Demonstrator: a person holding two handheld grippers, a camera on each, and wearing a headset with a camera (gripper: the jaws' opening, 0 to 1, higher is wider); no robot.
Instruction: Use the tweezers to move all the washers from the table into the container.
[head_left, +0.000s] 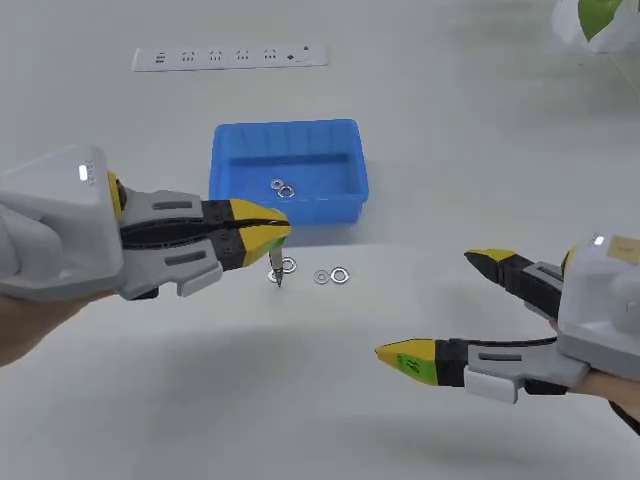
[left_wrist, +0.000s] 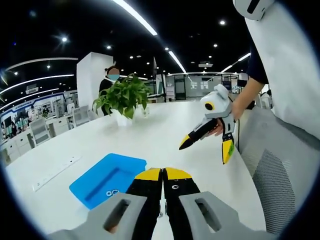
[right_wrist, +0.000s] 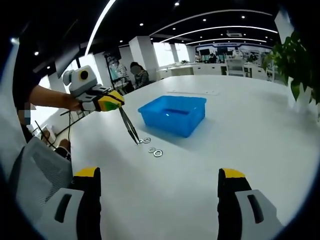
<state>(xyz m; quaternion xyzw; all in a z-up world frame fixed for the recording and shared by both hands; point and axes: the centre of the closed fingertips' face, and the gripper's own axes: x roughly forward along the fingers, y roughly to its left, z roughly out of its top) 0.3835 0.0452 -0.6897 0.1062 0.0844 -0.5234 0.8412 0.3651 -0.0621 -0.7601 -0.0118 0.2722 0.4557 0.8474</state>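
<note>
The left gripper (head_left: 275, 232) has its jaws pressed together on the tweezers (head_left: 276, 266). The tweezers point tips-down at the left end of a short row of washers (head_left: 320, 277) on the worktop (head_left: 200, 400), just near of the blue container (head_left: 290, 210). A pair of washers (head_left: 282, 187) already lies inside the container. Whether the tips have closed on a washer is too small to tell.

The step in hand looks like picking up that leftmost washer. To do it well, the tips probably need to straddle the ring's edge, one tip through the hole and one outside. Squeezing flat against the worktop would likely make so thin a piece skid. A steady pinch through the gripper matters, because easing off would open the tweezers and drop the washer. The lift should go straight up, clear of the neighbouring washer just to the right. A short carry away from the person, over the near wall, then puts it over the container before letting go.

The right gripper (head_left: 435, 305) hovers well to the right with its jaws wide apart and nothing in them. It is best kept there, out of the way.
</note>
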